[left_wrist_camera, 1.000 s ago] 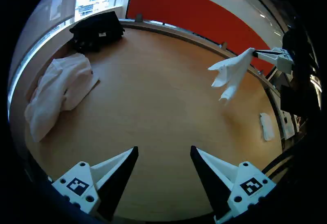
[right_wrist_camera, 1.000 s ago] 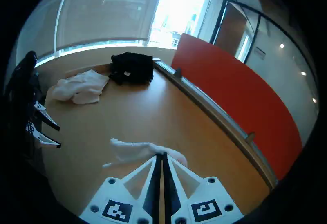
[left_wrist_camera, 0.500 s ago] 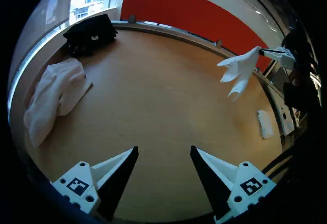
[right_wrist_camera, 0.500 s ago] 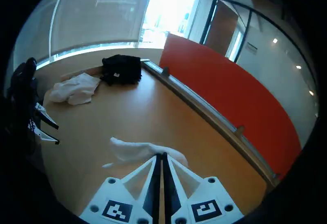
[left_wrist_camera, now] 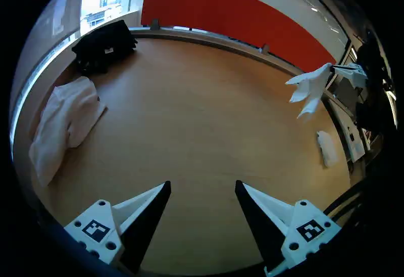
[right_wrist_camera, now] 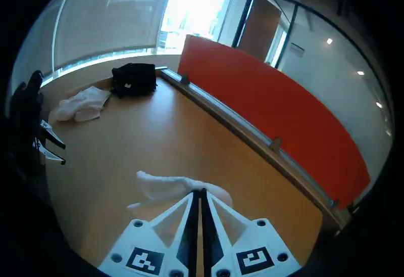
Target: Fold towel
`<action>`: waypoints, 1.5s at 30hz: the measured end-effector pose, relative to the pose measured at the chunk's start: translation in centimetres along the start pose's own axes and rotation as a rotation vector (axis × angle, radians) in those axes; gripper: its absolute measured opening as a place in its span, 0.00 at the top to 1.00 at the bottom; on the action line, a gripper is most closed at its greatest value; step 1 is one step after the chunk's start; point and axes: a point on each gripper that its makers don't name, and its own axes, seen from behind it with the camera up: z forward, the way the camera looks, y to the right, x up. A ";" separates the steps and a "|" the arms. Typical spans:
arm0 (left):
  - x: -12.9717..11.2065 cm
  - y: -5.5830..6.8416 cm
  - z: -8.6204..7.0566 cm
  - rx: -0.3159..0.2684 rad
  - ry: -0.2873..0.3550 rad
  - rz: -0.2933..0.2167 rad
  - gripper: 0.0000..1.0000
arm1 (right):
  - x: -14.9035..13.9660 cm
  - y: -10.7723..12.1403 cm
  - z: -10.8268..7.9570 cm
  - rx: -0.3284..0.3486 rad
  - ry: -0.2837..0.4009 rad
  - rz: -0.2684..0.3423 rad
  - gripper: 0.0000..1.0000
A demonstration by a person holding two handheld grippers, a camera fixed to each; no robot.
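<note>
Right gripper (right_wrist_camera: 201, 194) has its fingers pressed together on one end of a small white towel (right_wrist_camera: 174, 186). In the left gripper view the towel hangs clear above the table's right side, long axis roughly upright, its loose end pointing down at the wood. Left gripper (left_wrist_camera: 202, 183) is spread wide and holds nothing, low over the near edge of the table (left_wrist_camera: 202, 120), with a broad stretch of bare wood ahead of it. A folded white cloth (left_wrist_camera: 327, 148) lies near the right edge, below the hanging towel. A heap of white cloth (left_wrist_camera: 65, 120) sits at the left edge, with a black bag (left_wrist_camera: 103, 44) beyond it. A red partition (left_wrist_camera: 227, 14) lines the far edge, and bright windows (right_wrist_camera: 197, 9) stand behind.
</note>
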 end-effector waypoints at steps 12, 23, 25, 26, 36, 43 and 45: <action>-0.4 0.7 0.0 0.018 -0.010 0.011 0.06 | -4.7 5.4 -2.9 -0.047 -0.034 0.049 0.97; -0.4 2.2 0.2 0.022 -0.019 0.035 0.06 | -8.7 9.4 -4.4 -0.081 -0.066 0.083 0.97; -0.5 2.5 0.2 0.023 -0.022 0.038 0.06 | -9.3 10.0 -4.5 -0.085 -0.070 0.087 0.97; -0.5 2.6 0.2 0.023 -0.023 0.038 0.06 | -9.5 10.2 -4.6 -0.087 -0.072 0.089 0.97; -0.7 3.4 0.3 0.033 -0.029 0.047 0.06 | -12.1 11.7 -4.4 -0.092 -0.100 0.101 0.97; -0.9 3.7 0.5 0.036 -0.035 0.048 0.06 | -13.2 12.2 -4.5 -0.092 -0.113 0.103 0.97; -0.9 3.9 0.6 0.034 -0.037 0.049 0.06 | -13.6 12.2 -4.5 -0.092 -0.117 0.105 0.97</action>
